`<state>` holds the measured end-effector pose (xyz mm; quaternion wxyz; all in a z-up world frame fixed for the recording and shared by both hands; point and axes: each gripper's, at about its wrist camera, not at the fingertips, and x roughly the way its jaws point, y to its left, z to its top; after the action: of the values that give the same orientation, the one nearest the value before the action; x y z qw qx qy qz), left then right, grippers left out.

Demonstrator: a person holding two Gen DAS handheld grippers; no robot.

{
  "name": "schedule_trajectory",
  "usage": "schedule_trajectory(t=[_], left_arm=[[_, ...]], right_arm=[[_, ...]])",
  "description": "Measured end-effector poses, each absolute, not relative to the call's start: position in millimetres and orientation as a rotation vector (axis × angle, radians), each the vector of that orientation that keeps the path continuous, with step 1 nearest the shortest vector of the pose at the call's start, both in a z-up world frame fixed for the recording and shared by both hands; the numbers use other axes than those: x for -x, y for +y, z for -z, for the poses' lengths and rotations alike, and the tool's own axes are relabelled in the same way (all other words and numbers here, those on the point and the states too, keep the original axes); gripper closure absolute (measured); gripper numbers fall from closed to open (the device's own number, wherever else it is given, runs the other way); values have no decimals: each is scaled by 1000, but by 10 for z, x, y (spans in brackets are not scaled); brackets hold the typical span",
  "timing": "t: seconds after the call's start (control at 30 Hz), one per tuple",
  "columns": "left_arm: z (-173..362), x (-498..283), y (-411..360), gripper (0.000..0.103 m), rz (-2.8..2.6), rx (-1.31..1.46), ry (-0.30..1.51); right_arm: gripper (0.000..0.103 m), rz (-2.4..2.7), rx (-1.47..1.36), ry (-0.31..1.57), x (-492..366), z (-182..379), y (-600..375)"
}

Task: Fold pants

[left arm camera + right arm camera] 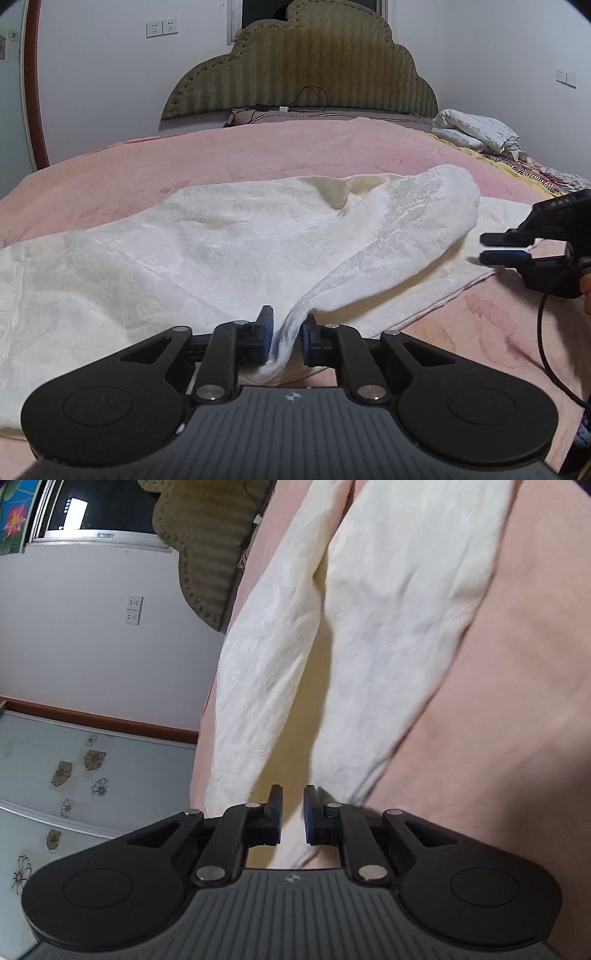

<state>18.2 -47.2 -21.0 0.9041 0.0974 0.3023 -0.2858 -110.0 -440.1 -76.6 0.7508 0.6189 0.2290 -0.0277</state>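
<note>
Cream-white pants [221, 240] lie spread across the pink bed cover [184, 158]. One part is folded over in a raised ridge that runs down to my left gripper [287, 332]. Its jaws stand a little apart, open, with the edge of that ridge loose between the pads. At the right edge of the cloth my right gripper [482, 248] hovers, its fingers a narrow gap apart and empty. In the right wrist view the right gripper [293, 812] is rolled sideways over the near end of the pants [388, 627], touching nothing.
A padded headboard [303, 74] stands at the far end of the bed. Folded printed bedding [476, 131] lies at the back right. A black cable [546, 332] hangs by the right gripper. A flower-patterned panel [74, 768] is at the bedside.
</note>
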Motion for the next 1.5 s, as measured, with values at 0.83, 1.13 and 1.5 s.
schedule_trajectory(t=[0.83, 1.13, 1.5], left_arm=[[189, -39, -504, 96, 684, -323, 600], [-290, 109, -569, 66, 859, -225, 540], [170, -453, -1391, 56, 618, -323, 594]], right_arm=[[95, 74, -1225, 293, 1186, 492, -4404], [33, 56, -1388, 230, 1069, 653, -4611], [17, 280, -1400, 30, 934, 543, -5125]])
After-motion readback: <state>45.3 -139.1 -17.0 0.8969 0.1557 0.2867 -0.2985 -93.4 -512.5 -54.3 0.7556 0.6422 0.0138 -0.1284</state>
